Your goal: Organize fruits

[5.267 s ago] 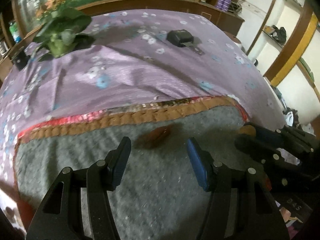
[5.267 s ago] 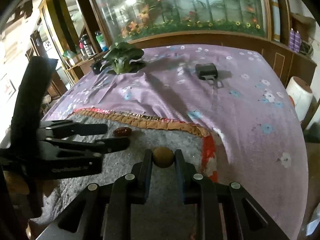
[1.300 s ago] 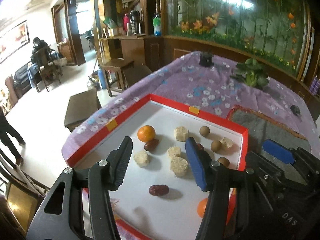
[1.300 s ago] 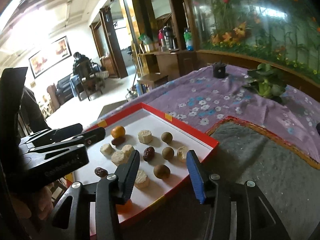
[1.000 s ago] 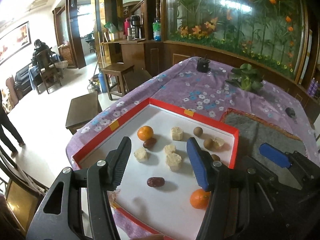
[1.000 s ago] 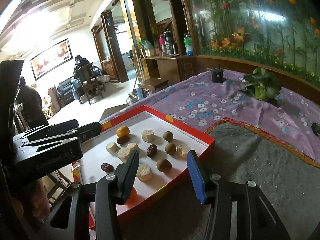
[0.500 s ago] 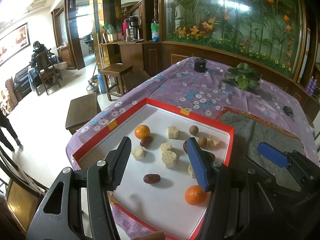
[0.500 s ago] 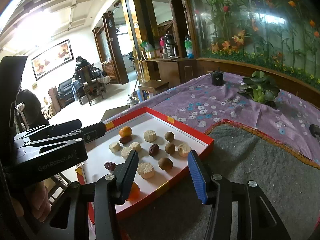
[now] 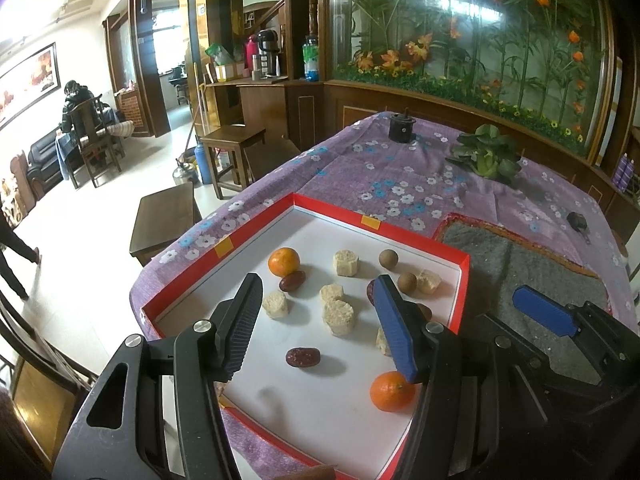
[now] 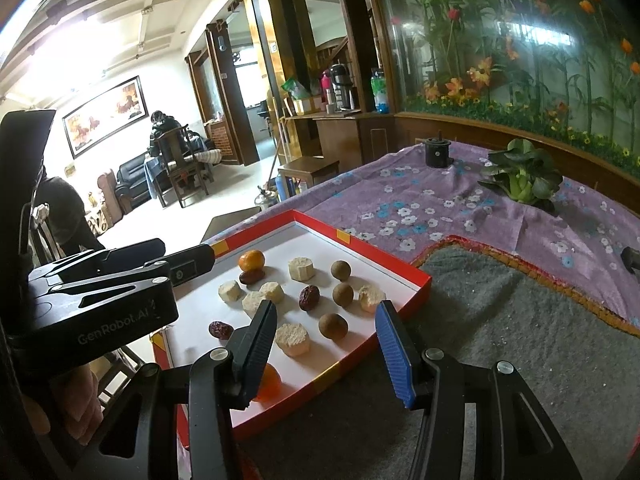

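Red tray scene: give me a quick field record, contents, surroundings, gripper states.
container: red tray, white floor, on purple floral tablecloth
oranges: two, one far, one near
red dates: three seen, e.g.
brown round fruits: three, e.g.
pale cake pieces: several, e.g.
beside tray: grey felt mat
left gripper: open, empty, above tray
right gripper: open, empty

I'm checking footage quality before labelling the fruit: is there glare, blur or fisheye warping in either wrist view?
Left wrist view: the upper left of the room is blown out, the glass panel carries a bright reflection, straight edges bow, and the tray and orange are sharp. Right wrist view: the ceiling is overexposed, corners go black, and the brown fruit is crisp with soft shadows.
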Action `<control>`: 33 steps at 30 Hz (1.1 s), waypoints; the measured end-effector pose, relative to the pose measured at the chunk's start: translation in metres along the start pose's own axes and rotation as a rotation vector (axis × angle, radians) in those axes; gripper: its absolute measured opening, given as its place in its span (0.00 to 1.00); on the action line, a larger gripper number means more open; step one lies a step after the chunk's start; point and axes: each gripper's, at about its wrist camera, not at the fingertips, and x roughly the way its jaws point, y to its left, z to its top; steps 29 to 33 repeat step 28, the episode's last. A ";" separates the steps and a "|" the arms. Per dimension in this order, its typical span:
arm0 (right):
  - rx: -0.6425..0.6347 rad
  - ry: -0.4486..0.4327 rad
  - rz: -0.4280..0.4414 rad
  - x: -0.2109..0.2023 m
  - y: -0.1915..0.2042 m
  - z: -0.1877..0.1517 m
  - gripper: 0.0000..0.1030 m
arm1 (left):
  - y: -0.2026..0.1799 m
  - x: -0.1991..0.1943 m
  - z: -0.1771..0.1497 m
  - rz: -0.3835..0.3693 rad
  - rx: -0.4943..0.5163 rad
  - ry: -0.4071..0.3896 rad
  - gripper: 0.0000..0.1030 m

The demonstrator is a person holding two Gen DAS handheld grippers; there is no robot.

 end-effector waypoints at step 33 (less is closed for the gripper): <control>0.024 -0.002 -0.010 -0.001 -0.019 0.001 0.48 | -0.008 0.004 0.000 0.047 -0.022 0.001 0.56</control>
